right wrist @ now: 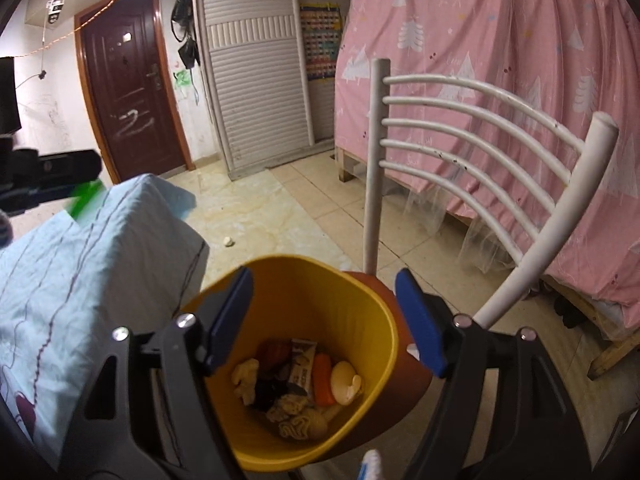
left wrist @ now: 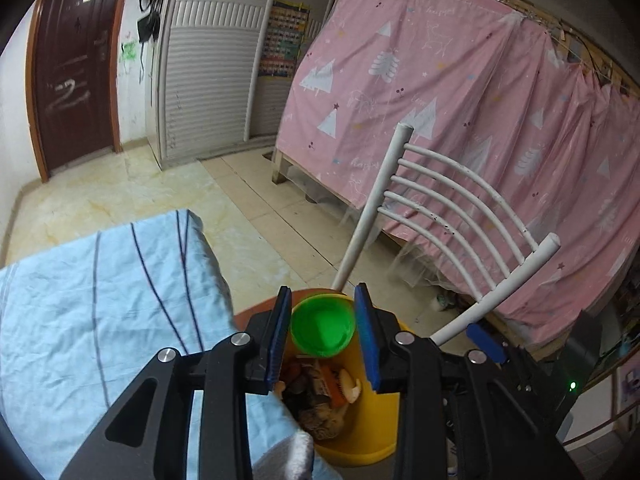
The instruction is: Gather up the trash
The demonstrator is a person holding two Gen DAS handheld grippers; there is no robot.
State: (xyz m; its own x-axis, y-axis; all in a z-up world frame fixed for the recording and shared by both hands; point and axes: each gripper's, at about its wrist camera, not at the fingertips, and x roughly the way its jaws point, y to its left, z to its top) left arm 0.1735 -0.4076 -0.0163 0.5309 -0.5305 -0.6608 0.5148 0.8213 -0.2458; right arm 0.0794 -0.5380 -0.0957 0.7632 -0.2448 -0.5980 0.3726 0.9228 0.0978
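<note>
Trash in hand is a green cup, pinched between the blue pads of the left gripper and held with its open mouth facing the camera, directly above the yellow bin. The bin stands on the floor between a table draped in a light blue cloth on the left and a white chair on the right, and it already holds mixed refuse: wrappers, an orange item, crumpled scraps. The step in hand appears to be the deposit. The next move calls for spreading the left jaws so the cup drops, and the cup should be kept centred over the opening and clear of the near rim before release. The left gripper points forward and downward across the bin mouth. The right gripper hangs over the same bin with its jaws spread wide and nothing between them, its fingers straddling the opening. In the right wrist view, the left tool shows as a dark blur at the far left with a green smear beneath it.
</note>
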